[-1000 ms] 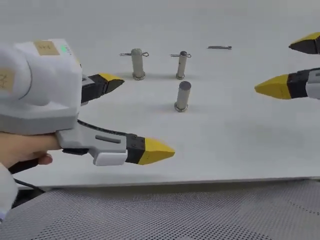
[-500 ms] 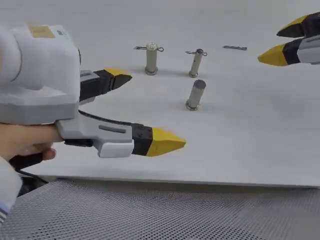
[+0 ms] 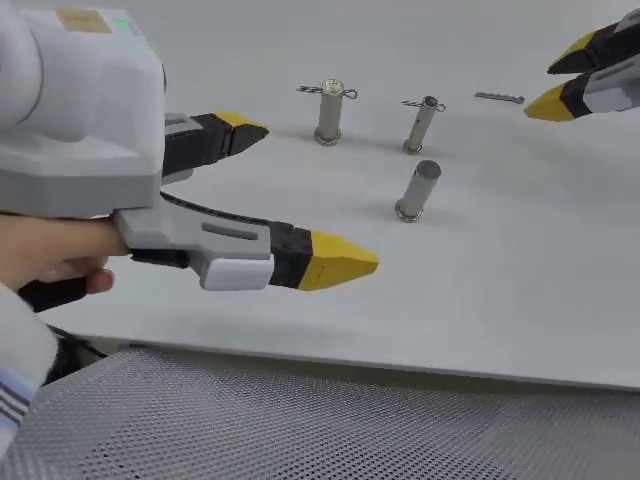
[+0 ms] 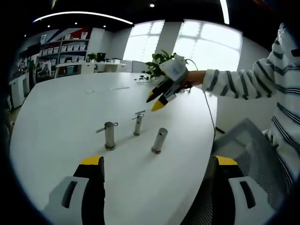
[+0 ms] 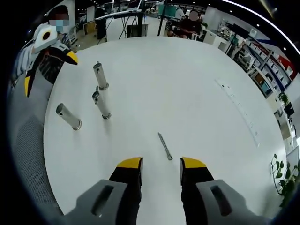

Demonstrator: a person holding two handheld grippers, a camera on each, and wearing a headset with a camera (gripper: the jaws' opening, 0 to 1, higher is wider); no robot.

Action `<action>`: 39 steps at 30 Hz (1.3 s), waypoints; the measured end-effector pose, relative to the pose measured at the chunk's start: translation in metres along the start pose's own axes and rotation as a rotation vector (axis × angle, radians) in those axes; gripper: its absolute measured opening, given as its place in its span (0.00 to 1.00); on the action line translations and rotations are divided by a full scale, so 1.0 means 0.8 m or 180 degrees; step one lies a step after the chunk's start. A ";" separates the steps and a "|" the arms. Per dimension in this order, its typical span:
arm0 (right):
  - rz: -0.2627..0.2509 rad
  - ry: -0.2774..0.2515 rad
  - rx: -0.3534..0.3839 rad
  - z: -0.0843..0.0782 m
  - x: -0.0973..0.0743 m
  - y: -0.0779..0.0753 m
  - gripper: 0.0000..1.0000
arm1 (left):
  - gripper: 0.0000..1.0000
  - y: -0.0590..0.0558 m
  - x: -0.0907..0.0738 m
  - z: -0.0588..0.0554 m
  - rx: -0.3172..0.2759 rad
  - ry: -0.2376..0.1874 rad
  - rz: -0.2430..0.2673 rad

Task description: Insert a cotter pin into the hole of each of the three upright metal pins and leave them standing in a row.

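Right tool (image 5: pixel 160 165), jaws parted, hangs near the loose cotter pin (image 5: pixel 165 146), seemingly to grab it for the bare pin (image 3: pixel 418 190); left tool (image 3: pixel 300 195) hovers wide open

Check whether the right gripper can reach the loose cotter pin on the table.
Probably yes: the right gripper has its jaws open, and the cotter pin lies flat just ahead of them with nothing in between.
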State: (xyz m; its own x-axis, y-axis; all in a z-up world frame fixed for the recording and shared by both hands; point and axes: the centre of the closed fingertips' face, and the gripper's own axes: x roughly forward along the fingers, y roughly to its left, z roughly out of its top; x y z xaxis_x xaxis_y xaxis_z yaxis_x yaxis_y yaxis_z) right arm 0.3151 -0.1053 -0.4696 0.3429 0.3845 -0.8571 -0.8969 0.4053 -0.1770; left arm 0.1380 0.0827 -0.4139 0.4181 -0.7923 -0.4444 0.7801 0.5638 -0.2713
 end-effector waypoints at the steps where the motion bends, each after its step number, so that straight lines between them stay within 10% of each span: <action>1: 0.0005 0.0014 -0.0021 0.000 0.003 -0.001 0.26 | 0.94 0.000 0.000 -0.001 -0.0003 0.0007 -0.0007; 39: 0.0601 0.0732 -0.0590 0.001 0.047 0.002 0.00 | 0.88 -0.004 0.016 -0.009 -0.0193 0.0083 -0.0091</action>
State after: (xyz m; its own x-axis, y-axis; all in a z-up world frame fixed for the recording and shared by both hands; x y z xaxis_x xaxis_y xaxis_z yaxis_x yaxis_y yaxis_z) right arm 0.3267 -0.0896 -0.5017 0.1131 0.2329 -0.9659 -0.9812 0.1793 -0.0716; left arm 0.1373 0.0725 -0.4251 0.3831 -0.8024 -0.4575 0.7617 0.5546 -0.3350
